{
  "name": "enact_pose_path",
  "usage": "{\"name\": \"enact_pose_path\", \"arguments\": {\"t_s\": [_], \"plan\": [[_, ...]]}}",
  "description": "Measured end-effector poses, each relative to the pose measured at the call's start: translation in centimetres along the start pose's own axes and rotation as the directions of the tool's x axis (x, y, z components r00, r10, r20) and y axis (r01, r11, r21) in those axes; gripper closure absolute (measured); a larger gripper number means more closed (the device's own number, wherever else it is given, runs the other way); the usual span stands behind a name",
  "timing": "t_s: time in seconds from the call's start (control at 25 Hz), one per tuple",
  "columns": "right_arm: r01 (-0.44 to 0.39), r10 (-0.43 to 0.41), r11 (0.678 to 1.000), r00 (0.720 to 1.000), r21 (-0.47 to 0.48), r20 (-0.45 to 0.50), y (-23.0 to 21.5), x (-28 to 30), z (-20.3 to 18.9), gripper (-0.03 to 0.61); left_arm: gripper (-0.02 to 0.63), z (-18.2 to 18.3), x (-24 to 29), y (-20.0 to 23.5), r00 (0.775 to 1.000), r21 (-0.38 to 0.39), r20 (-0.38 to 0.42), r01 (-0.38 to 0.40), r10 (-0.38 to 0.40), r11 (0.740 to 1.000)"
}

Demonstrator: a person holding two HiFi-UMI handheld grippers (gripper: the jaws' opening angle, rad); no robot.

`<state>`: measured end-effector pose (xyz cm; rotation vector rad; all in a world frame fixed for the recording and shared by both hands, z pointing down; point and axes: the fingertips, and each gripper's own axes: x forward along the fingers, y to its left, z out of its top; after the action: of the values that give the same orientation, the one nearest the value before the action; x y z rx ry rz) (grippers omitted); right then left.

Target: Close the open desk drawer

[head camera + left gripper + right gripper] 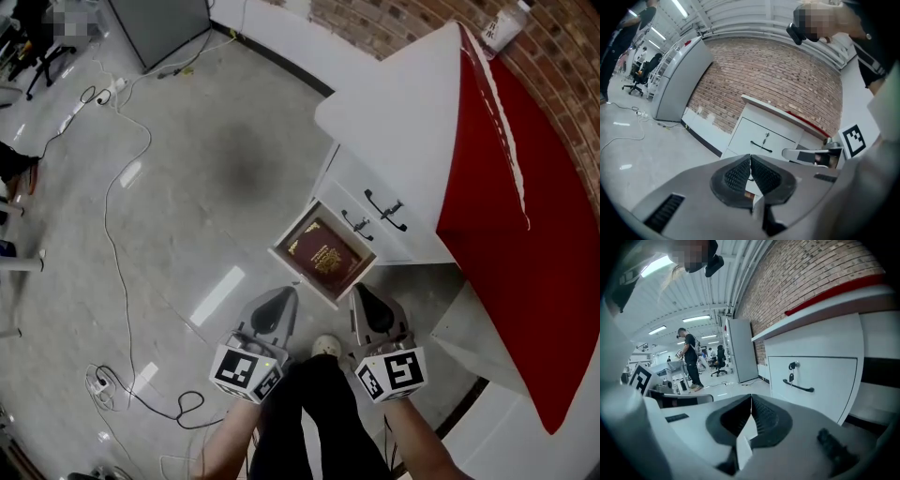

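**Drawer open, both grippers shut and short of it**

In the head view the drawer (302,277) stood pulled out from the foot of the desk (403,103). It was the lowest of the stack, and a maroon book (325,251) lay flat inside it. The two shut fronts above it showed their black handles (386,208) at about two o'clock from the book.

The left gripper (284,292) sat at seven o'clock from the drawer and the right gripper (360,291) at five o'clock. Both were near the drawer's front edge, but we saw no contact. A shoe (326,347) showed at six o'clock, between the two grippers.

In the left gripper view, the left gripper (750,171) had its pads pressed together with nothing pinched. The white and reddish sliver in the slit was probably the drawer beyond, though we could not be sure through so narrow a gap. The right gripper (751,416) was likewise closed tight and empty, with a keyed drawer front at two o'clock from its tip.

We judged the task not yet begun in effect, since the drawer was fully out and nothing was pushing it. What was left was to bring a closed tip against the front panel. The drawer would then have to be pushed toward one o'clock until it sat flush with the fronts above.
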<state>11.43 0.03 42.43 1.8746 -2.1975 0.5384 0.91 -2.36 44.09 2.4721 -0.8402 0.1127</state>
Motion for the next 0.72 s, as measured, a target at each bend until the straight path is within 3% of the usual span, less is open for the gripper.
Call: {"name": "enact_pose_path", "arguments": {"t_s": [0.36,0.72], "plan": [[-0.021,0.02,1.0,0.999,0.006,0.043,-1.9,4.6,-8.3,0.566,0.603,-8.7,1.2,6.0,1.0,-0.03,-0.011,-0.001,0.0,1.0],[0.001,-0.006,0.999,0.994,0.046,0.109,-5.1,8.9,-16.8,0.566,0.603,-18.3,4.0,11.1,0.999,-0.003,0.021,0.045,-0.045,0.999]]}}
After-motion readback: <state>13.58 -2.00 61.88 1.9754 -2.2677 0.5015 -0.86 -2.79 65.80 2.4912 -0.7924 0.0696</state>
